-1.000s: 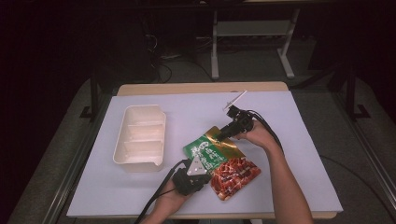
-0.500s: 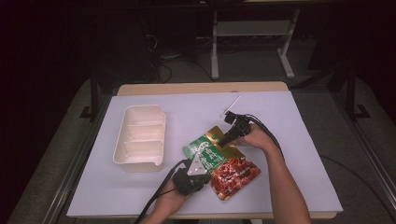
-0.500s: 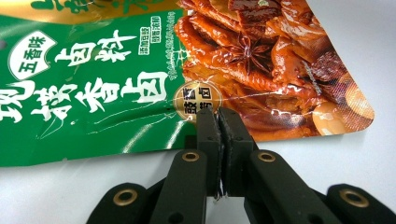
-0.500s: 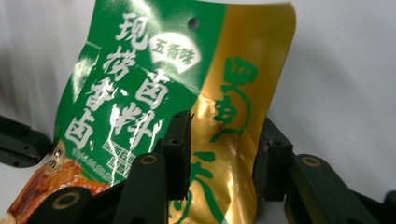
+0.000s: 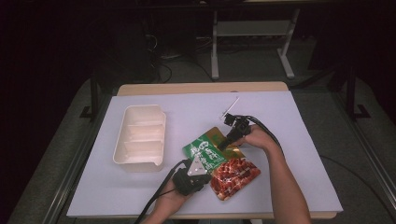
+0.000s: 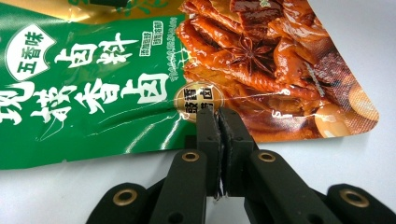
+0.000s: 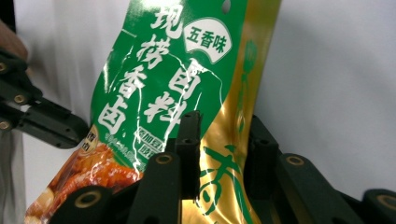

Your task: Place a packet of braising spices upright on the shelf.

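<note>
A food pouch (image 5: 219,161), green and gold with a red meat picture, lies flat near the table's front. My left gripper (image 5: 201,167) comes at it from the near side. In the left gripper view its jaws are pressed together on the pouch's (image 6: 140,84) near edge, and my left gripper (image 6: 217,116) is shut there. My right gripper (image 5: 224,144) sits at the pouch's far end. In the right gripper view my right gripper (image 7: 224,123) is open, one jaw over the green print and the other beside the gold edge of the pouch (image 7: 154,93).
A white compartment tray (image 5: 140,137) stands left of the pouch, empty. The table has a white cover (image 5: 299,140) with bare room on the right and at the back. Beyond the table the floor is dark, with a metal frame (image 5: 252,32). The left gripper (image 7: 42,121) shows in the right gripper view.
My right gripper has come down and nearer, from above the pouch's far end onto its gold edge. The left gripper has stayed on the near edge.
</note>
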The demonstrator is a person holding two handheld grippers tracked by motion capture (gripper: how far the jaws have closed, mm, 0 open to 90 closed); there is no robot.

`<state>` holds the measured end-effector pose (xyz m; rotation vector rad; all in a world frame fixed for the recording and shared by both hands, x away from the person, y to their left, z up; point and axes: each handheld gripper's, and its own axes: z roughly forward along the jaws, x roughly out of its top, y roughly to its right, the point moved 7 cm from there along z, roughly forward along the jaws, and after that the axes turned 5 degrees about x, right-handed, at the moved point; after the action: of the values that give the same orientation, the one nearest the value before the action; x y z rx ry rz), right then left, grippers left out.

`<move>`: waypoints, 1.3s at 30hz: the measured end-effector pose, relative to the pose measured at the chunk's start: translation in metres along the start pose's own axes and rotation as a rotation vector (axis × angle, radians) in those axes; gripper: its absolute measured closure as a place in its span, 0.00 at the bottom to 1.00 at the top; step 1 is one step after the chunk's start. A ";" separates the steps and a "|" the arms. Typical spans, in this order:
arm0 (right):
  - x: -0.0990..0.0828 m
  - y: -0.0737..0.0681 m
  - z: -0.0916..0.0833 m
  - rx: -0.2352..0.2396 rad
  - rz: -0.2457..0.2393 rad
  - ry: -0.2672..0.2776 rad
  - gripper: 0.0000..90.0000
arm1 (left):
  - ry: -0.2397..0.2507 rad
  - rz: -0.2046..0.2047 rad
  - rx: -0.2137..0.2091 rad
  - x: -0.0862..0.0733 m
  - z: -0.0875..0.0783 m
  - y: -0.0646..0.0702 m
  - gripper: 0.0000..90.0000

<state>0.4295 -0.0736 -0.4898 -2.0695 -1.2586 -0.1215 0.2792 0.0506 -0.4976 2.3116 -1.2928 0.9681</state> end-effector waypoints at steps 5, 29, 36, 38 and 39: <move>-0.005 0.000 0.001 0.050 0.065 -0.018 0.80 | 0.001 0.002 -0.006 0.000 0.000 -0.001 0.97; 0.001 -0.020 -0.014 -0.092 -0.033 -0.003 0.99 | 0.069 -0.006 0.007 0.003 -0.013 0.000 0.82; 0.001 -0.036 -0.034 -0.117 -0.063 0.065 0.99 | 0.122 0.001 0.011 0.003 -0.032 -0.003 0.75; 0.002 -0.040 -0.040 -0.129 -0.077 0.086 0.99 | 0.123 0.011 0.018 0.001 -0.036 -0.003 0.69; 0.002 -0.043 -0.044 -0.132 -0.075 0.099 0.99 | 0.127 0.011 0.015 0.000 -0.038 -0.003 0.67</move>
<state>0.4068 -0.0867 -0.4342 -2.0999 -1.2974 -0.3452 0.2666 0.0737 -0.4703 2.2170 -1.2524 1.1118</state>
